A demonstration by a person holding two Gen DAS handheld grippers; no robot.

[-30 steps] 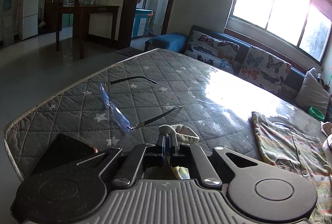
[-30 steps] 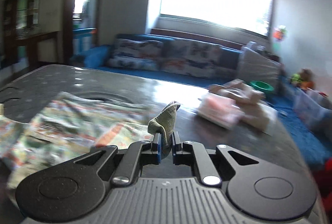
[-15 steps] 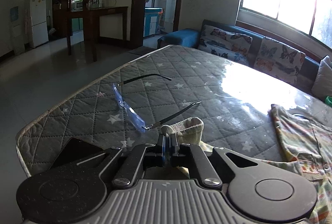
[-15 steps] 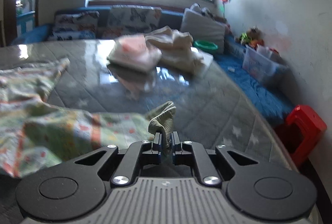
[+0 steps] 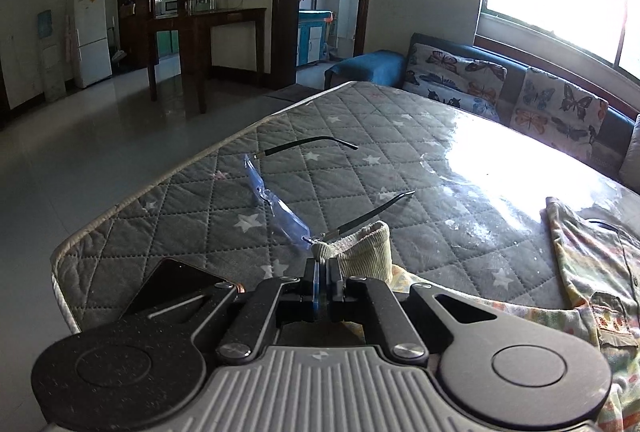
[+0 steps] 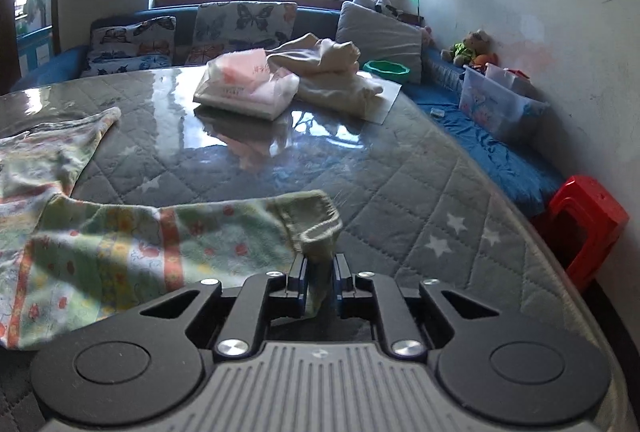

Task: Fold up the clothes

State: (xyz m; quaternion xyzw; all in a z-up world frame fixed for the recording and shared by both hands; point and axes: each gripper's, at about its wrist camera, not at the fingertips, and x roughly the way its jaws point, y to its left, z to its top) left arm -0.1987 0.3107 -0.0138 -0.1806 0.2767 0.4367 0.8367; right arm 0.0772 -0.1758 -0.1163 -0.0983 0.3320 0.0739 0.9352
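Grey quilted star-print mattress (image 5: 400, 160), glossy under clear film, carries the work. Pastel floral child's garment (image 6: 120, 244) lies spread at 9 o'clock in the right wrist view, apparently being laid flat for folding. Left claw (image 5: 322, 274), nearly closed, pinches one ribbed cuff (image 5: 360, 246); right claw (image 6: 320, 282) is opening, its cuff (image 6: 316, 228) between the jaws. Folded clothes stack (image 6: 280, 80) waits at 12 o'clock. Blue-lensed spectacles (image 5: 276, 204) and dark phone (image 5: 176, 284) crowd the left cuff.

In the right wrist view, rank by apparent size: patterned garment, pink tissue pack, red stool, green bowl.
1. patterned garment, nearest the camera
2. pink tissue pack and red stool, roughly alike
3. green bowl, farthest
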